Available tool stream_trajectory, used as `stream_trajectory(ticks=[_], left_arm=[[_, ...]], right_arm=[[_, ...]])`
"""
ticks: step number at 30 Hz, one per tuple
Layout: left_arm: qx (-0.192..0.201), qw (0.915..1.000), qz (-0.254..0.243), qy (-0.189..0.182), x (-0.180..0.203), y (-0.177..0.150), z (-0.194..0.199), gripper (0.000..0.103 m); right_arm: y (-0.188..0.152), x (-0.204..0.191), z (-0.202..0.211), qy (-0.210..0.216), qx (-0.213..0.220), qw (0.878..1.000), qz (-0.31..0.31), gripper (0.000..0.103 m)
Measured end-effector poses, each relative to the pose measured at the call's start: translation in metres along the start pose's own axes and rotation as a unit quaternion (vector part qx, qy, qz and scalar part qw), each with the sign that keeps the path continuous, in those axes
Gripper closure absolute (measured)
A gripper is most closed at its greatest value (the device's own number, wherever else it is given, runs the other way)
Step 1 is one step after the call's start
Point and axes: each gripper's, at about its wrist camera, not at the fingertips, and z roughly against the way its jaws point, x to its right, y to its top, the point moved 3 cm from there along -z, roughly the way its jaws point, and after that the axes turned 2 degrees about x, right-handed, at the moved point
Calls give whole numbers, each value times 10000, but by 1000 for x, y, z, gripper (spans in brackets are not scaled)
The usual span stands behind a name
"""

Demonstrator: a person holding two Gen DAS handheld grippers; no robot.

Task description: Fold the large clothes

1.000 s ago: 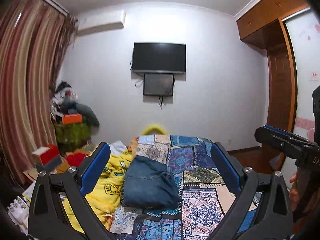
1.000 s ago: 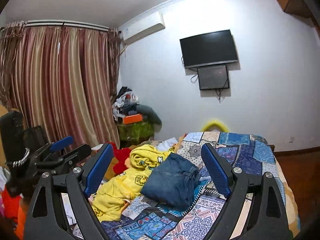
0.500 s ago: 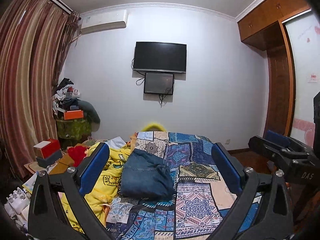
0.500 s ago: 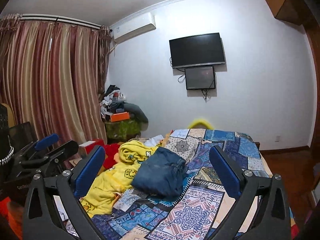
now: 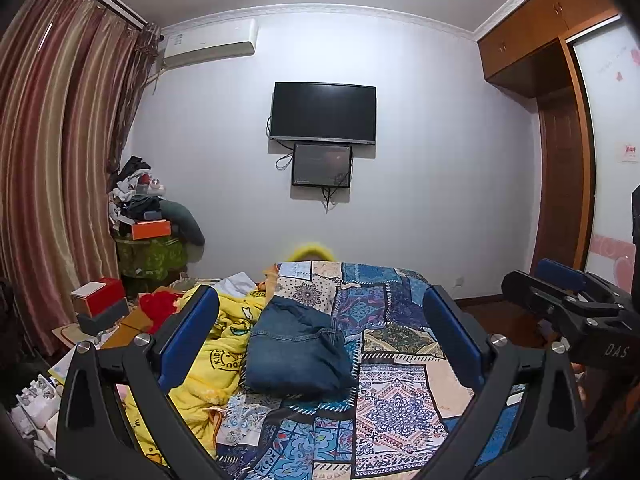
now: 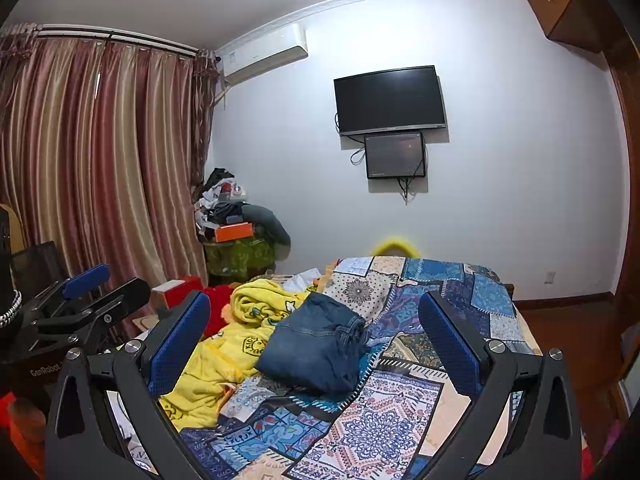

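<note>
Folded blue jeans point(image 5: 296, 352) point(image 6: 316, 344) lie in a compact bundle on the patchwork quilt point(image 5: 400, 400) point(image 6: 400, 420) covering the bed. A crumpled yellow garment point(image 5: 224, 344) point(image 6: 240, 336) lies just left of them, touching. My left gripper point(image 5: 320, 300) hovers open in front of the jeans, holding nothing; the right wrist view shows it at far left point(image 6: 112, 284). My right gripper point(image 6: 314, 304) is spread wide and empty, also short of the jeans. It reaches in from the right edge of the left wrist view point(image 5: 532, 280).
A red plush item point(image 6: 218, 300) and boxes point(image 5: 100, 300) sit on the bed's left. A cluttered green stand point(image 5: 152, 256) is in the corner by the striped curtains point(image 6: 100, 180). A TV point(image 5: 324, 112) hangs on the far wall, a wooden wardrobe point(image 5: 560, 160) at right.
The right gripper's jaws have spread wider and its view has swung slightly right. The left gripper has shifted a little; the bed sits a bit lower in its view. The clothes have not moved.
</note>
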Motion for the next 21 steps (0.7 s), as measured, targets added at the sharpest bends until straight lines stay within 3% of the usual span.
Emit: stream_trajectory(ticks=[21], left_arm=[[-37, 10000, -10, -54, 0, 1, -3, 0]], right_arm=[[5, -1, 6, -12, 30, 10000, 57, 0]])
